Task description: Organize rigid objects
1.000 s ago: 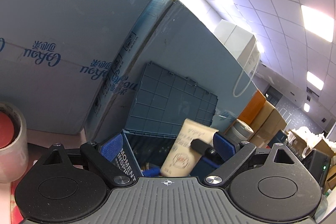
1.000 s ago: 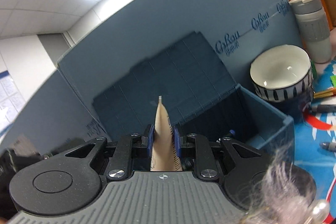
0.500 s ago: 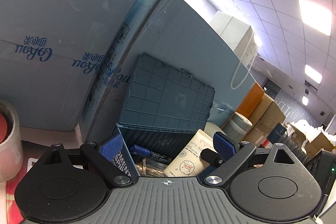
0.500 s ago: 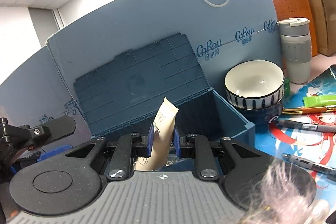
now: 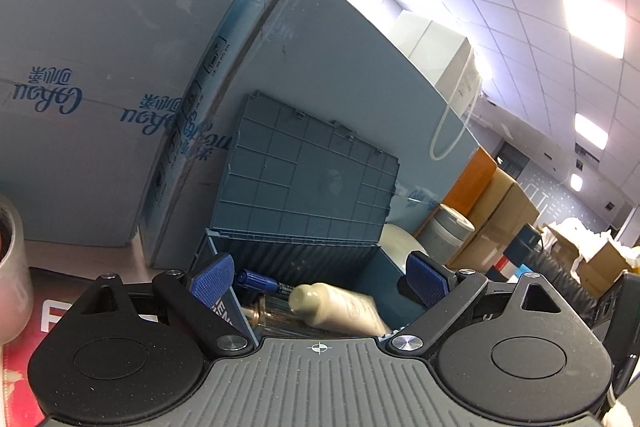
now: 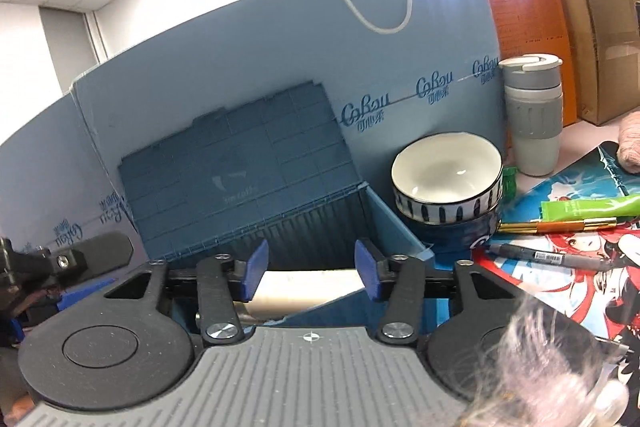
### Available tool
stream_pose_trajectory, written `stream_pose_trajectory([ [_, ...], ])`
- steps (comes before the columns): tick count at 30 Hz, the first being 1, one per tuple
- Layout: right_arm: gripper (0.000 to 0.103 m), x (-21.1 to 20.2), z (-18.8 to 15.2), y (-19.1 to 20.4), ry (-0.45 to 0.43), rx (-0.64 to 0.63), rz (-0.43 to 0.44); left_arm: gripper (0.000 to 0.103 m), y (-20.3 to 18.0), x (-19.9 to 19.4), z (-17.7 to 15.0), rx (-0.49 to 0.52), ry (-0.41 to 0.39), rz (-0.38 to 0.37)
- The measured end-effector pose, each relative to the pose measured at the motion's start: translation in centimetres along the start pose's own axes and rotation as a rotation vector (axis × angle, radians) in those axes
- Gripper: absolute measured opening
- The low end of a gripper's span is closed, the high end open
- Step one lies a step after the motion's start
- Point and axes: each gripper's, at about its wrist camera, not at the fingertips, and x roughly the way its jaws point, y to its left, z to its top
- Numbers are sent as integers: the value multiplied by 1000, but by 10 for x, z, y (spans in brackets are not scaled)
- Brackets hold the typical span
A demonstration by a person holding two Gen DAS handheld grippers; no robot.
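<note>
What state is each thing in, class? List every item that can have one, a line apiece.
storage box: lid open, propped upright against the carton
cream tube: lying on its side inside the box, released
left gripper: open, empty
right gripper: open, empty
bowl: upright, empty, stacked on a darker bowl
tumbler: upright, lid on

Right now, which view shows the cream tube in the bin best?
Left wrist: the cream tube lies on its side in the blue bin, cap and body visible. Right wrist shows only a pale strip behind the open right gripper.
</note>
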Motion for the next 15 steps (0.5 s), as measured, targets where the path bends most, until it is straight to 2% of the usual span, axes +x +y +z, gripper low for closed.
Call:
stream_pose_trajectory([
  [6, 62, -14, 5, -11, -31, 25, 44, 95, -6, 2, -1, 15, 10, -10],
  [8, 70, -22, 6, -17, -49, 38, 65, 95, -9, 3, -2, 24, 13, -17],
  [15, 86, -52, 11, -51, -130, 57, 89, 99, -32, 7, -8, 93, 32, -43],
])
